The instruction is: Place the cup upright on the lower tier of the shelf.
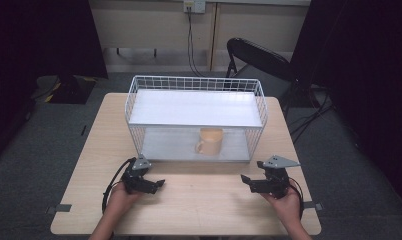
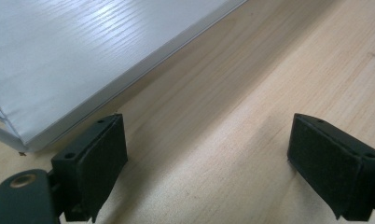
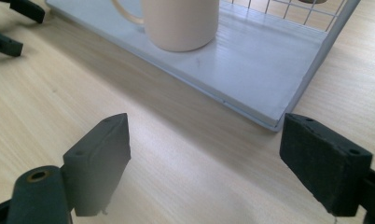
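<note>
Work had not visibly begun: the mug [image 1: 210,141] stood untouched on the rack's lower shelf [image 1: 179,147] at frame centre, while the left gripper [image 1: 156,184] and right gripper [image 1: 245,180] rested on the table [image 1: 204,205] below, jaws apart and empty.

Beige mug [image 1: 210,141] upright, handle left, on lower white shelf [image 1: 164,145] inside wire rack [image 1: 196,83]

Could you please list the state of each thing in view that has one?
Mug: upright, empty as far as visible, on the rack's lower shelf, handle to the left.
Wire rack: standing on the table, top shelf bare.
Left gripper: jaws open, holding nothing.
Right gripper: jaws open, holding nothing.
Folding chair: unfolded, unoccupied.
</note>
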The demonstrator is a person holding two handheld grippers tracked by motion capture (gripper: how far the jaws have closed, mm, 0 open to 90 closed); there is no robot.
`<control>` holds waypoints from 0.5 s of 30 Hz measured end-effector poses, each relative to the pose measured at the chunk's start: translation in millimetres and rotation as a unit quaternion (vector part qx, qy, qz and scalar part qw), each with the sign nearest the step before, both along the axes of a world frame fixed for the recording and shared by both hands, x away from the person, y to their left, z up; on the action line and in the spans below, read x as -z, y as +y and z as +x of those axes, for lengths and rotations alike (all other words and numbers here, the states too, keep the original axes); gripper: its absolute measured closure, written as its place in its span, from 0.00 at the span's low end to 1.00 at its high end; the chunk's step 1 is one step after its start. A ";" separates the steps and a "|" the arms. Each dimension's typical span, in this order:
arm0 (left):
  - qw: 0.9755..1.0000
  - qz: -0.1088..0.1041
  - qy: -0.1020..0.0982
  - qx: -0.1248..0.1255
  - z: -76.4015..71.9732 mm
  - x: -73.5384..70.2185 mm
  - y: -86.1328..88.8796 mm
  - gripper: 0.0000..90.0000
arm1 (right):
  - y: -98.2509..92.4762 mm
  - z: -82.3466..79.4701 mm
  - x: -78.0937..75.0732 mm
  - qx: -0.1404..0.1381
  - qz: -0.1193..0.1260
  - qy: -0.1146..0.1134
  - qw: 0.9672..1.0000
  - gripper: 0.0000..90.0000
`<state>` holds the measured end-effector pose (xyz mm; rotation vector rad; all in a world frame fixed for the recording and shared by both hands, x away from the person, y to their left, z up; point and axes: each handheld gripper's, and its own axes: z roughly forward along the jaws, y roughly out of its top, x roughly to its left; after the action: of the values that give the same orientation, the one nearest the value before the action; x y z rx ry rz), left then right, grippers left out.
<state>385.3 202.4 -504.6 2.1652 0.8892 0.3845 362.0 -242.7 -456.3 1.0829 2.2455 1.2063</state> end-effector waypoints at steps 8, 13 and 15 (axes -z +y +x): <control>1.000 0.000 0.000 0.000 0.0 0.0 0.0 0.13 | -4.9 -7.5 13.8 -0.013 -0.008 0.004 1.000 0.17; 1.000 0.000 0.000 0.000 0.0 0.0 0.0 0.12 | -6.2 -10.6 22.6 -0.016 -0.012 0.015 1.000 0.17; 1.000 0.000 0.000 0.000 0.0 0.0 0.0 0.13 | -5.3 -12.3 27.1 -0.020 -0.020 0.018 0.999 0.17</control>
<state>385.3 202.5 -504.5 2.1657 0.8895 0.3842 349.7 -248.0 -483.3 1.0582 2.3180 1.1606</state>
